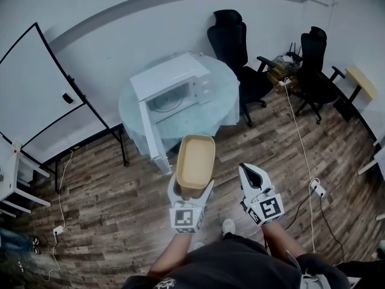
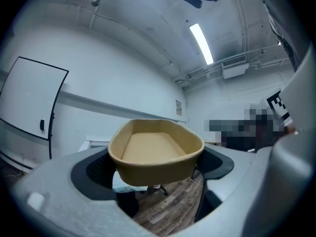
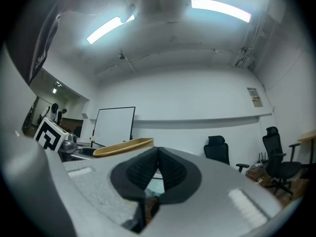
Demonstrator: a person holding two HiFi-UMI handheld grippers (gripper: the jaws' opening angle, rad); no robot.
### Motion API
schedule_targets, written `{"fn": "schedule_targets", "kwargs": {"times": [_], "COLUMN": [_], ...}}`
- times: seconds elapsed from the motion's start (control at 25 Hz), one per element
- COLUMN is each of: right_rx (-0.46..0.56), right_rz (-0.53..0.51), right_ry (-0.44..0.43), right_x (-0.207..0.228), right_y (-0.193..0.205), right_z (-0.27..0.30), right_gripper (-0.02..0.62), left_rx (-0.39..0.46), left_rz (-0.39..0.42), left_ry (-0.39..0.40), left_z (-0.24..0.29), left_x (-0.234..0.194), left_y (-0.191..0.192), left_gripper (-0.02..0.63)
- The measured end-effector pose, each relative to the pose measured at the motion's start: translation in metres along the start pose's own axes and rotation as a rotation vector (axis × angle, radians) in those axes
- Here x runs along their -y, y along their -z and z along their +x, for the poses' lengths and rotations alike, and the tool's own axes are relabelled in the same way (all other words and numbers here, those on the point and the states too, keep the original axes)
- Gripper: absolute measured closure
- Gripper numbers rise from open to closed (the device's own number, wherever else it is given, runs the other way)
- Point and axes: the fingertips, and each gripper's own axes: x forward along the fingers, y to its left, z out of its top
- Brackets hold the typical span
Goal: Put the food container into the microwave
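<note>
Left gripper point(image 1: 194, 189) is clamped on the near end of the container point(image 1: 195, 161) – jaws pressed to both sides, the tan tray held level in the air with its rim up and its far end jutting toward 12 o'clock. Right gripper point(image 1: 253, 177) sits at 3 o'clock beside it, jaws pressed together on nothing. At 11 o'clock the microwave point(image 1: 174, 83) stands on the round table point(image 1: 225, 104), its door point(image 1: 150, 134) swung wide past the table edge – cavity open. A strip of wood floor point(image 1: 114, 191) lies between container and table. Chairs point(image 1: 234, 41) stand at 1 o'clock.
</note>
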Motion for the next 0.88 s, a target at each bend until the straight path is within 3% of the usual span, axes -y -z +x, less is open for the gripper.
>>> {"fn": "schedule_targets", "kwargs": {"times": [0.44,0.88], "right_rx": [-0.005,-0.007], "right_rz": [0.013,0.053], "right_ry": [-0.091,-0.151], "right_x": [0.08,0.116], "right_y": [0.013,0.025], "right_z": [0.032,0.06], "right_gripper": [0.594,0.594], "left_rx": [-0.01,-0.049], "left_rz": [0.016,0.019], "left_ry": [-0.076,-0.173], "left_z": [0.074,0.107], "left_x": [0.018,0.017], "left_y": [-0.003,0.005], "left_gripper": [0.097,0.097]}}
